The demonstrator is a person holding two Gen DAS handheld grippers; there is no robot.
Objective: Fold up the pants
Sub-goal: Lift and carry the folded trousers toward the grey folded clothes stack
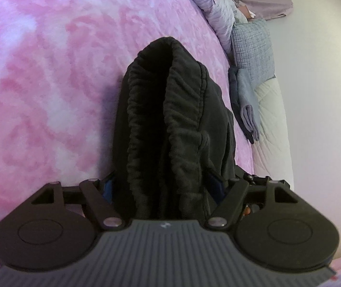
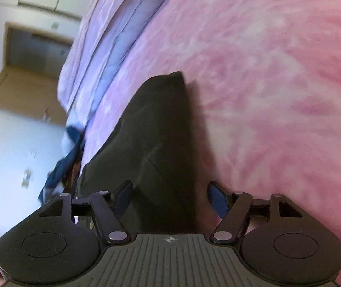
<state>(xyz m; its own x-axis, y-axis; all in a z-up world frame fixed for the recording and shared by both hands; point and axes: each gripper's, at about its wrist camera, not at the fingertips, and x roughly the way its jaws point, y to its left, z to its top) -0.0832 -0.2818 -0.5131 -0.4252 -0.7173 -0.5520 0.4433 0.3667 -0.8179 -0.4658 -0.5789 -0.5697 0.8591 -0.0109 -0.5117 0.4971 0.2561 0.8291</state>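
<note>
Left wrist view: left tongs [image 1: 164,186] clamp the black fleece pants' [image 1: 170,119] gathered waistband above the pink mottled bedspread [image 1: 50,83]; right tongs [image 2: 169,195] spread wide around black cloth.

Pants [image 1: 170,124] lie on the bed [image 1: 50,83], bunched waistband end running between the left gripper [image 1: 164,186] fingers. Pillow [image 1: 254,50] and folded cloth [image 1: 247,100] sit right of the pants, at the bed's edge.

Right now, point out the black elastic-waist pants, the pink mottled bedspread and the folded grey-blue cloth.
black elastic-waist pants [image 1: 170,110]: left wrist view, gathered waistband.
pink mottled bedspread [image 1: 50,83]: left wrist view, bare top surface.
folded grey-blue cloth [image 1: 248,100]: left wrist view, upper layer.
</note>
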